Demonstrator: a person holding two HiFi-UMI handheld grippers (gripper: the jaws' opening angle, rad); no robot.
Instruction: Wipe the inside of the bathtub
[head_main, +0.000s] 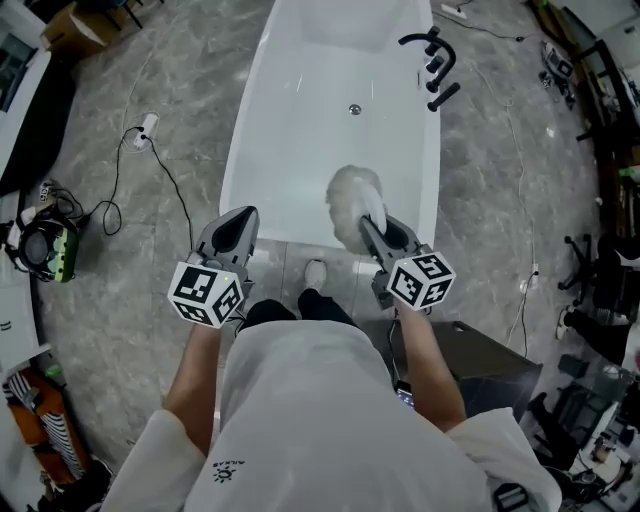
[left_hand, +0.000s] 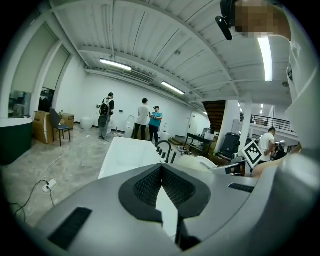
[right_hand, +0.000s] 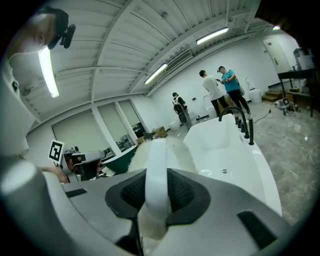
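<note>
Right gripper (head_main: 370, 225) clenched on fluffy duster (head_main: 352, 197) over bathtub (head_main: 290, 140); left gripper (head_main: 246, 214) fingers together, empty.

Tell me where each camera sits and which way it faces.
Head view: on the person's head, looking steeply down at the bathtub; forearms, left gripper and right gripper show.
Left gripper view: on that gripper, along its shut, empty jaws toward the bathtub.
Right gripper view: on that gripper, along jaws clamping the duster.
All share the bathtub.
</note>
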